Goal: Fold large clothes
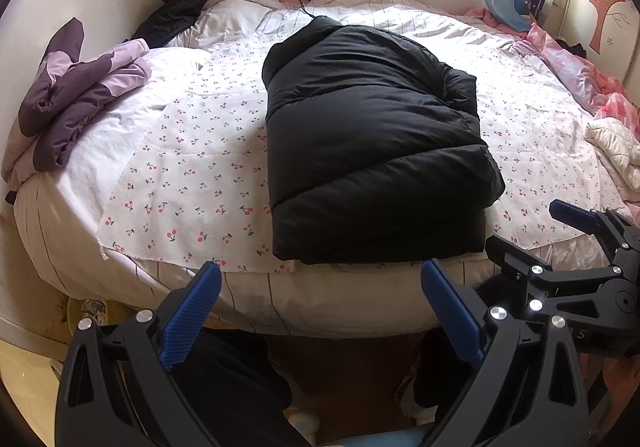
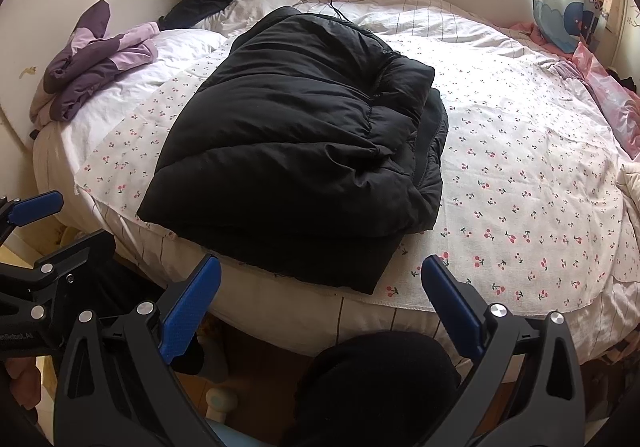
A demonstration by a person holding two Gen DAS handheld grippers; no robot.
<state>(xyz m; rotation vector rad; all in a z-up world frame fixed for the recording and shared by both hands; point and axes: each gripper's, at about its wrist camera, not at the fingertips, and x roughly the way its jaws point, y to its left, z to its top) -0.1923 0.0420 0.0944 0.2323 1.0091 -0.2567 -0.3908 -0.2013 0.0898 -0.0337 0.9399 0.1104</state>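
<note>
Both of your tools stand wide and hold nothing: the left tool [image 1: 320, 311] and the right tool [image 2: 320, 311] hover just off the near edge of the bed [image 1: 340, 311]. Ahead of you the black puffer jacket [image 1: 372, 139] lies folded on the cherry-print sheet [image 1: 188, 175], its long axis running away from you. Neither tool looks clearly nearer.
</note>
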